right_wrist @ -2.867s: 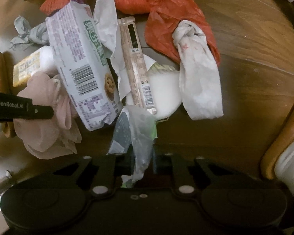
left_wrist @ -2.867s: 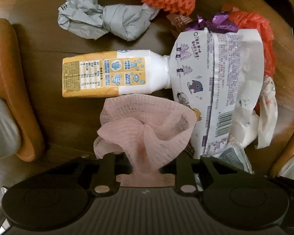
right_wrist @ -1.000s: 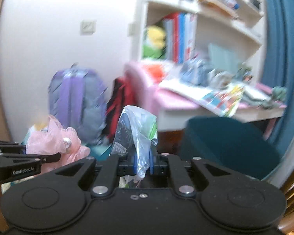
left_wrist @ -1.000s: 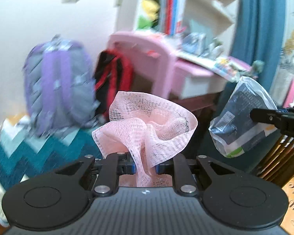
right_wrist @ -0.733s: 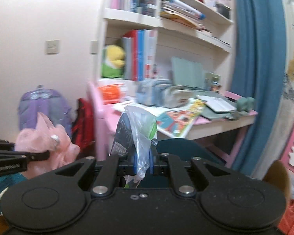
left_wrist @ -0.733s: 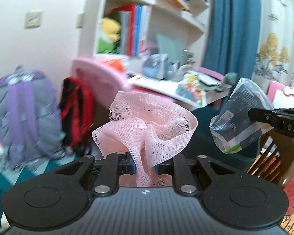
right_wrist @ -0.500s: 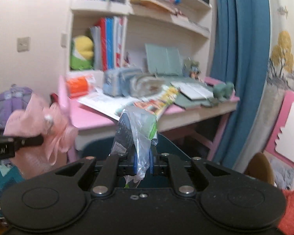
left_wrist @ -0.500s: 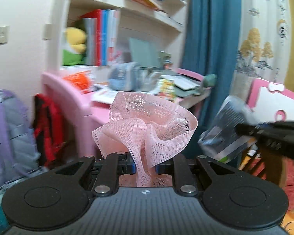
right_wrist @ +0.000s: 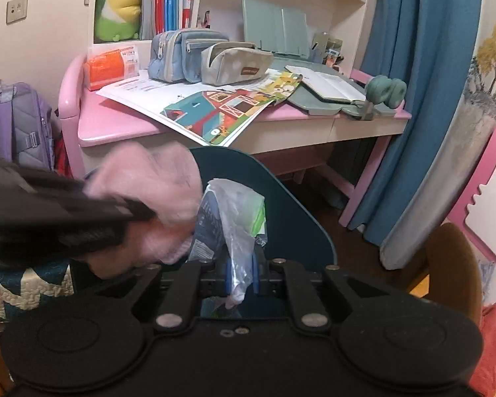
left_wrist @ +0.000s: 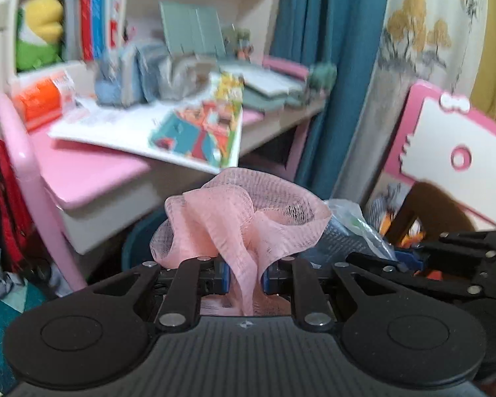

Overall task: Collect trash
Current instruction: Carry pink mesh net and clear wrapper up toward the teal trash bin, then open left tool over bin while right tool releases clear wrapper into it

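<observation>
**A:** What have you got?

**B:** Pink mesh wad in my left tongs, pinched near its base, jaws nearly closed on it, the frills standing up ahead of the tips. In my right tongs, a clear plastic wrapper with dark print, clamped by its lower end between narrow jaws. The two pieces sit just beside each other, the wad to the left of the wrapper.

**A:** Where do they go?

**B:** My guess is the dark teal bin right beyond my right tips; its curved wall rises behind the wrapper. From the left tongs I only catch a sliver of it under the wad. I can't see its mouth clearly.

**A:** How do you drop them well?

**B:** Get both sets of tips over the opening before letting go. Mesh snags on pads, so I open wide and give it room. The wrapper is light and may cling or drift, so I release low. Pink desk stays beyond, well apart.
</observation>
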The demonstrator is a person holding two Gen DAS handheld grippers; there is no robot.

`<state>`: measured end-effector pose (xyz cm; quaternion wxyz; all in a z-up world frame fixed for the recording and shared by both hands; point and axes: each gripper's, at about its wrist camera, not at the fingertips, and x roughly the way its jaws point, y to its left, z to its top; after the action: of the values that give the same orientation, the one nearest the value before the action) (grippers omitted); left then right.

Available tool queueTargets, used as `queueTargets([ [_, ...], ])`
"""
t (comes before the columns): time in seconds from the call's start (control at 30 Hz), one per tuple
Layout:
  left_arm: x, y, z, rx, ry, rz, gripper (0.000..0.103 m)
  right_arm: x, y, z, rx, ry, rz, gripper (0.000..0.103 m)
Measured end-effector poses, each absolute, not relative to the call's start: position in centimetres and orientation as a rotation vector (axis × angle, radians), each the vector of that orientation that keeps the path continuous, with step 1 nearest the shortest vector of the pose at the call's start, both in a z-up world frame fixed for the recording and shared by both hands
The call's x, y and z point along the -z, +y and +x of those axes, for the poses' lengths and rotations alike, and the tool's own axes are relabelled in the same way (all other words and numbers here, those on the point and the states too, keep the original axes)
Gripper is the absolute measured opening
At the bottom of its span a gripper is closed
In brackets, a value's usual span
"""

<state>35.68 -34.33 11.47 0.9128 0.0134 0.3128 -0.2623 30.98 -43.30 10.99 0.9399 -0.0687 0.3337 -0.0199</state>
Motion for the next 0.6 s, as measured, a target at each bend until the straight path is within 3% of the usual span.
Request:
queueTargets([
  [0.2,-9.0,-35.5,37.2,0.544,0.726,0.050,0.017,-10.6,-43.4,31.8,0.060,0.742,-0.173,0.026],
  [0.27,-8.5,-35.9,37.4,0.547,0.734,0.065,0.017,-10.7,-43.6,31.8,0.050,0.747,-0.161,0.041],
  [0.5,-8.1,-35.2,36.7,0.543,0.729,0.061,0.023,-11.0,-43.8,31.0,0.044,0.741,-0.145,0.049],
  [0.6,-8.5,-34.9,36.2,0.547,0.713,0.067,0.034,-11.3,-43.7,30.3,0.041,0.731,-0.138,0.052],
])
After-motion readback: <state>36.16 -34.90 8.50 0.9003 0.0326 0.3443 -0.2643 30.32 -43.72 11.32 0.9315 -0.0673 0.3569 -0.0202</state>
